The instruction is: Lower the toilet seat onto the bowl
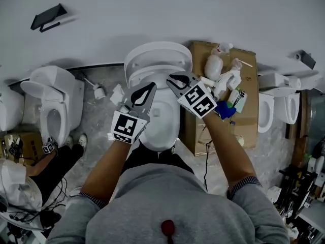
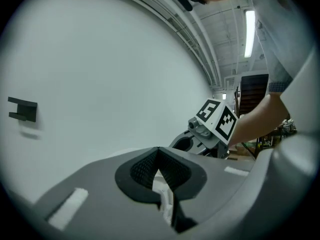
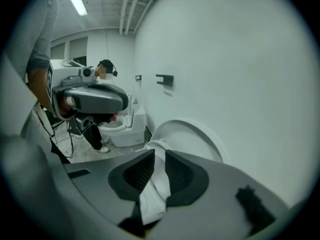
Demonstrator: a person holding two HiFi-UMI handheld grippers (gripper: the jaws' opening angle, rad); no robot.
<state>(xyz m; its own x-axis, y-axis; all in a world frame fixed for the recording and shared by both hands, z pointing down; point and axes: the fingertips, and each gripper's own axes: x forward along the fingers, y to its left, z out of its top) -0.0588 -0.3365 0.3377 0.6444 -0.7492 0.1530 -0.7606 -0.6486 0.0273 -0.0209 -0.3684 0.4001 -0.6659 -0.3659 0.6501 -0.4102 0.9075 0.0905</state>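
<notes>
No legible txt anywhere. Marker cubes (image 1: 127, 127) on left gripper (image 1: 144, 91) & right gripper (image 1: 175, 81): b/w squares only. Labels on bottles (image 1: 216, 65) atop cardboard box (image 1: 249, 116) too small to read.

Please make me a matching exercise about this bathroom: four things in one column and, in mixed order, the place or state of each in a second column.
Things:
1. toilet lid
2. spray bottles
3. black holder
4. cardboard box

Places or states:
A. fixed on the wall
B. raised, leaning back toward the wall
C. lying on top of the cardboard box
D. on the floor, right beside the middle toilet

Pairs: 1-B, 2-C, 3-A, 4-D
</notes>
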